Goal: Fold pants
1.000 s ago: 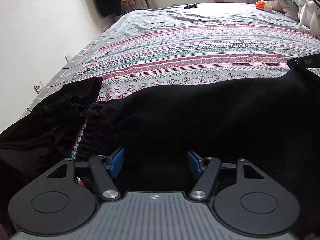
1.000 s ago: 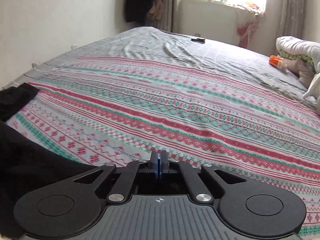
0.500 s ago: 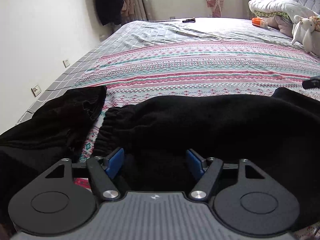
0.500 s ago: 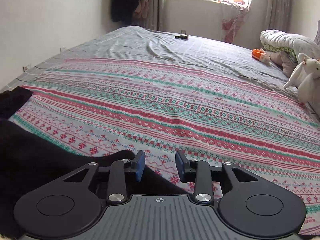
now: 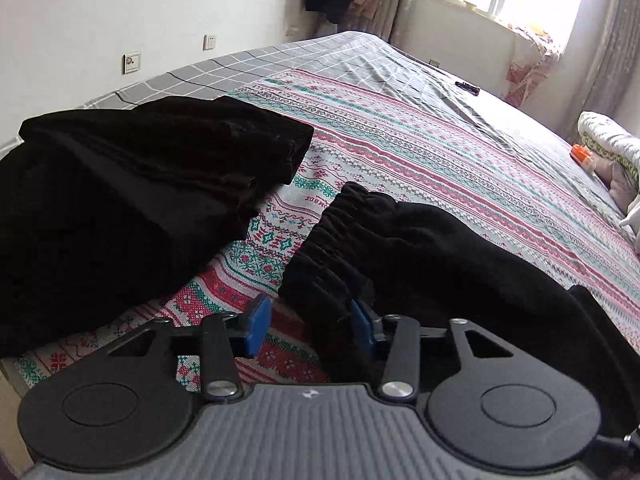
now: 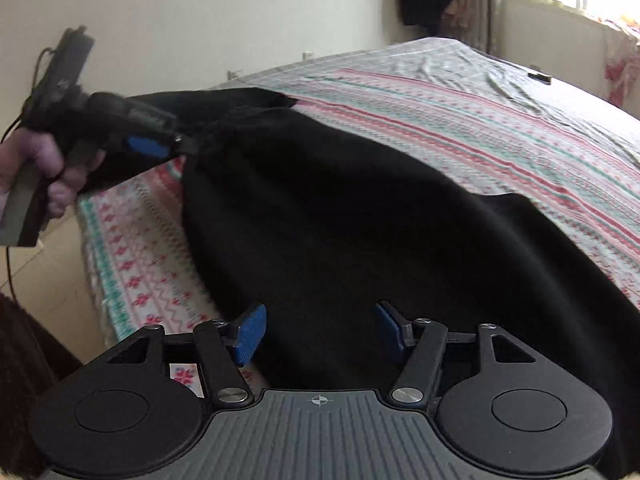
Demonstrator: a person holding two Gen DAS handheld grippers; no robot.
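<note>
Black pants [image 6: 340,216] lie across the striped bedspread [image 5: 460,168]. Their gathered elastic waistband [image 5: 336,240] shows at the left end in the left wrist view. My left gripper [image 5: 309,326] is at the waistband's near corner. Its jaws are closing with that corner between them, and the left pad [image 5: 256,324] still stands off the cloth. My right gripper [image 6: 320,332] hovers over the pants' near edge with its jaws opening. Black cloth lies under and between them, and neither pad presses on it. The right wrist view also shows the left gripper [image 6: 172,142], held by a hand [image 6: 36,168].
A second black garment [image 5: 132,200] lies bunched at the bed's left corner, close to the waistband. The bed's near edge [image 6: 96,280] drops to the floor on the left. Folded bedding [image 5: 612,144] and a small orange object [image 5: 581,154] lie far right. A dark remote [image 5: 467,87] lies near the window.
Both views have swung left. The right gripper went from shut to open and now sits over the black pants. The left gripper shifted to the waistband's corner and its jaws narrowed.
</note>
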